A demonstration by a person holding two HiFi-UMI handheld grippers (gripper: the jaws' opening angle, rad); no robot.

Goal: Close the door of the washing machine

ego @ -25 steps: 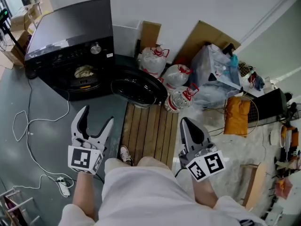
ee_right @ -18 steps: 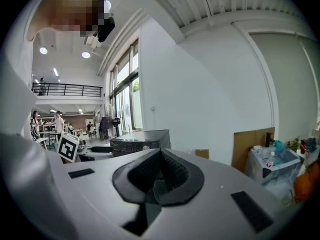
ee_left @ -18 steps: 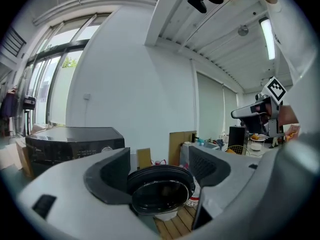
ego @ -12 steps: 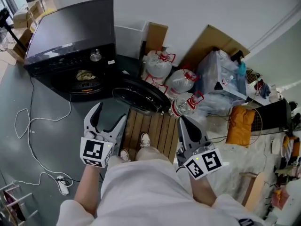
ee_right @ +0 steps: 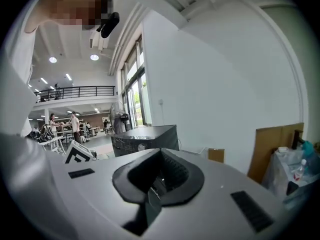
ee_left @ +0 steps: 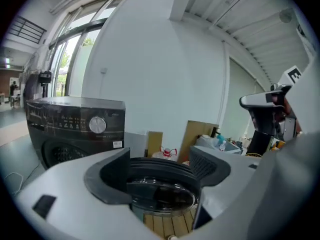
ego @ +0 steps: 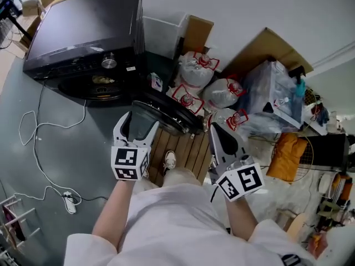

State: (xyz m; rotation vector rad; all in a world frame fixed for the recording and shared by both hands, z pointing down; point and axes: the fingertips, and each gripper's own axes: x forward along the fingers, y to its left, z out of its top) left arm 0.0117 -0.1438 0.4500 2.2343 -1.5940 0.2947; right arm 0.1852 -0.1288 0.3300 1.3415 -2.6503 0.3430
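Observation:
A black washing machine [ego: 83,35] stands at the upper left, its drum opening [ego: 97,85] uncovered with laundry inside. Its round door [ego: 166,118] hangs swung out towards me. My left gripper [ego: 138,125] is open, just in front of the door's near edge, its fingers on either side of the rim; whether they touch it I cannot tell. In the left gripper view the door [ee_left: 160,186] fills the gap of the left gripper [ee_left: 160,166], with the machine [ee_left: 75,126] behind on the left. My right gripper [ego: 215,131] is shut and empty, right of the door. The right gripper [ee_right: 157,181] looks at the machine [ee_right: 145,136].
A wooden pallet [ego: 186,151] lies under the door, and my shoe [ego: 169,160] stands on it. Bagged water bottles [ego: 222,93], cardboard [ego: 260,49] and an orange bag [ego: 285,151] crowd the right. A white cable [ego: 33,148] and power strip [ego: 69,202] lie on the floor at left.
Both grippers have moved forward towards the machine. The left one has sunk and come up to the open door's edge; the right one has drawn level beside it. Neither has changed its jaws.

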